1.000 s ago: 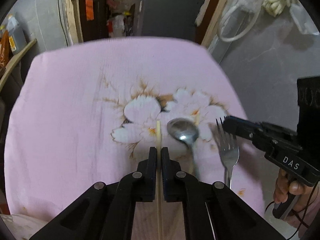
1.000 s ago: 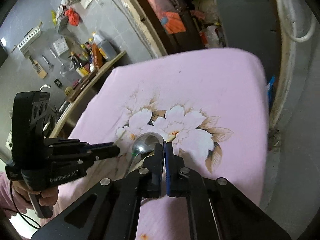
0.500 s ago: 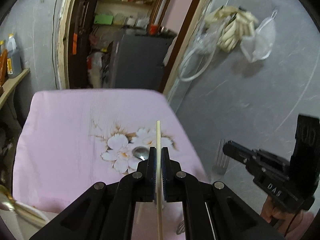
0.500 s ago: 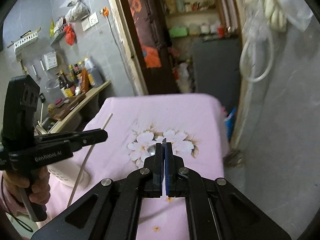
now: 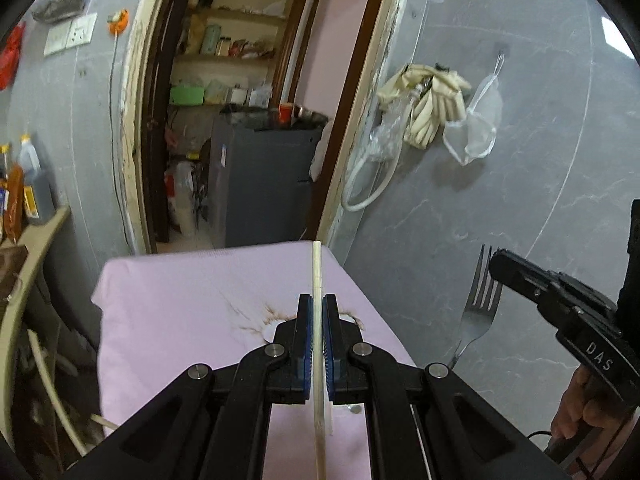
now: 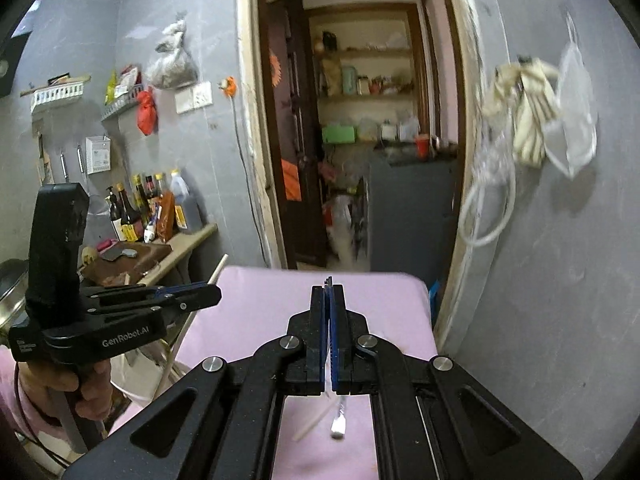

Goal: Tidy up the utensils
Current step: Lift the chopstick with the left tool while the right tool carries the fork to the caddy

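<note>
My left gripper (image 5: 316, 304) is shut on a pale chopstick (image 5: 317, 276) and holds it high above the pink floral cloth (image 5: 192, 304); it also shows in the right wrist view (image 6: 208, 294). My right gripper (image 6: 329, 292) is shut on a steel fork (image 5: 478, 308), whose tines point up in the left wrist view; the gripper shows there too (image 5: 504, 268). Below the right gripper, a second chopstick end (image 6: 308, 426) and a metal handle end (image 6: 339, 428) lie on the cloth.
A grey wall (image 5: 500, 200) runs along the cloth's right side. A doorway (image 5: 240, 120) with a dark cabinet (image 5: 264, 188) lies behind. A counter with bottles (image 6: 156, 208) stands on the left. A white container rim (image 5: 48, 376) is at lower left.
Both grippers have risen well above the cloth and tilted up, carrying the chopstick and the fork. The spoon has dropped out of sight below the left gripper.
</note>
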Demonstrator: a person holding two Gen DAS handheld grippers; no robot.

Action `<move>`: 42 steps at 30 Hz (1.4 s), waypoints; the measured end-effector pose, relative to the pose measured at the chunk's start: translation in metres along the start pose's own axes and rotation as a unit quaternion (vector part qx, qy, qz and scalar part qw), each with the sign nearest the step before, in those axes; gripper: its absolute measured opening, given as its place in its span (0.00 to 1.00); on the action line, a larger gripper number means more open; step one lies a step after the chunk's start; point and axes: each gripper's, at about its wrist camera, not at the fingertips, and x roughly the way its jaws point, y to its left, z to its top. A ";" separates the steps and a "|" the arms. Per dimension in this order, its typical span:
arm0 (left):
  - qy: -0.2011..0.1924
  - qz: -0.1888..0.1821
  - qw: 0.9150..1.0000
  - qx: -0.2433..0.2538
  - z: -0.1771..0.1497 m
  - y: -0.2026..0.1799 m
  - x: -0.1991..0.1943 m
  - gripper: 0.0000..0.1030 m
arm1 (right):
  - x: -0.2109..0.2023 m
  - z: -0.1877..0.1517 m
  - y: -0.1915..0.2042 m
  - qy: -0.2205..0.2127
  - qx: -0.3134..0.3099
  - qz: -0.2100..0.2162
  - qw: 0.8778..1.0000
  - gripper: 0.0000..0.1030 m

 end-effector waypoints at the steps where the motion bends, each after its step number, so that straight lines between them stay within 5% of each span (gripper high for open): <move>1: -0.005 -0.003 1.000 -0.001 0.002 0.005 -0.006 0.05 | -0.004 0.007 0.011 -0.007 -0.007 -0.004 1.000 0.02; 9: -0.050 -0.018 0.998 -0.046 0.015 0.076 -0.054 0.05 | -0.022 0.041 0.086 -0.048 -0.041 -0.007 0.998 0.02; 20: -0.107 0.039 0.990 -0.088 -0.015 0.141 -0.070 0.05 | 0.019 0.025 0.137 -0.025 -0.057 -0.002 0.998 0.02; 42: -0.152 0.148 0.975 -0.062 -0.067 0.147 -0.050 0.05 | 0.063 -0.032 0.164 0.023 -0.071 -0.005 0.997 0.02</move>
